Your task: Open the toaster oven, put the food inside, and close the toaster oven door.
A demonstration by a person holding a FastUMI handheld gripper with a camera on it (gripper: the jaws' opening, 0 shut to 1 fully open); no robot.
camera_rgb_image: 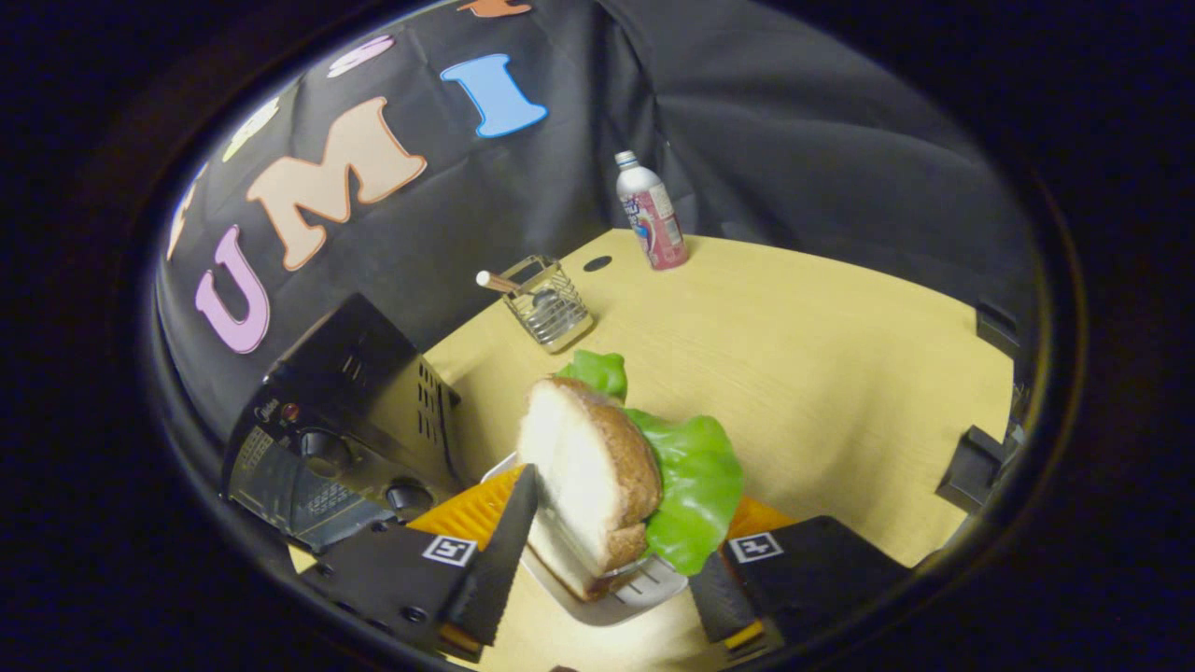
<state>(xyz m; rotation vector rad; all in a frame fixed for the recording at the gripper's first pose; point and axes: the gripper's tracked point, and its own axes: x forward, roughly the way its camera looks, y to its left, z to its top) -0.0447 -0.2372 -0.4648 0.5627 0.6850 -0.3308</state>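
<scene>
While the gripper [611, 551] is clamping the sandwich [597, 476] between both fingers above the white tray [616, 602], tilting level and swinging gently toward the toaster oven [341, 439] is keeping lettuce [695, 485] from slipping.

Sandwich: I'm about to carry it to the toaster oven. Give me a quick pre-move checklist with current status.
1. Sandwich between the gripper fingers: ok.
2. Both fingers pressing on it: ok, bread on one side, lettuce on the other.
3. Sandwich lifted off the white tray: cannot tell.
4. Toaster oven door open: cannot tell, front seen at a steep angle.
5. Path to the oven free: ok, the wire holder and bottle stand well beyond.
</scene>
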